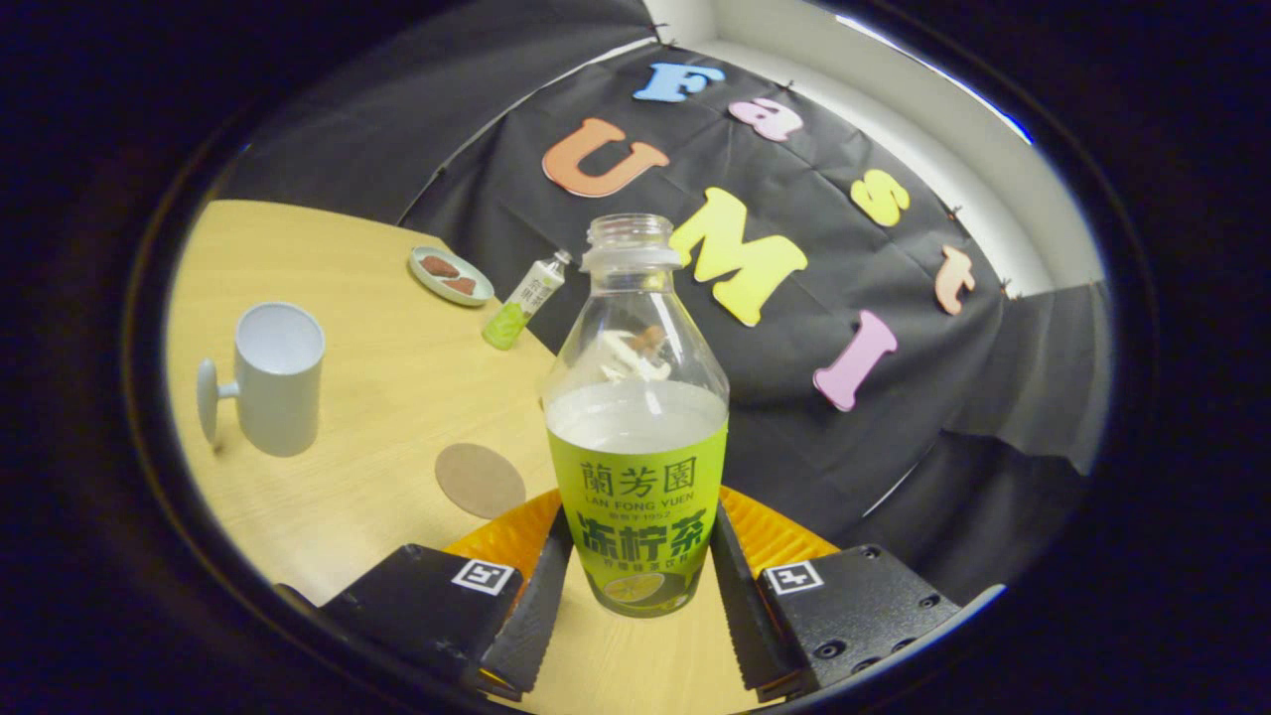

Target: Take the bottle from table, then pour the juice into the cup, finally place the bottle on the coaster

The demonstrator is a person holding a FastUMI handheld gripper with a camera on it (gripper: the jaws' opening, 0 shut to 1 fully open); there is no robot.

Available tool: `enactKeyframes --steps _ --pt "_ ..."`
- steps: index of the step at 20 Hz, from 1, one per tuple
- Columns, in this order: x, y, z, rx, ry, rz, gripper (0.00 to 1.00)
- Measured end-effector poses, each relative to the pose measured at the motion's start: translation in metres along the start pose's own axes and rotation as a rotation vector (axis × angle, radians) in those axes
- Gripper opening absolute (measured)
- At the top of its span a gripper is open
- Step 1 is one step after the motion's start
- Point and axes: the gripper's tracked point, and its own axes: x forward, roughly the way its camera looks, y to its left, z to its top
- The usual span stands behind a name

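The gripper [640, 576] clamps the uncapped tea bottle [635, 417] between its jaws; the round coaster [480, 480] and white cup [276, 377] lie ahead-left.

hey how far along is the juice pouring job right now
Done: the bottle is uncapped and sits between the gripper jaws, which appear to press its sides. In hand: the pickup; whether it has left the table is unclear. Left: pouring into the cup, then setting the bottle on the coaster.
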Motion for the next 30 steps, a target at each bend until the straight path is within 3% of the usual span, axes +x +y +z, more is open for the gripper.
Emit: enactKeyframes --steps 9,18,30 --pt "0.009 0.026 0.025 -0.269 -0.059 -0.057 0.76" --pt "0.001 0.031 0.061 -0.558 -0.170 -0.185 0.76" --pt "-0.005 0.027 0.071 -0.740 -0.193 -0.247 0.76"
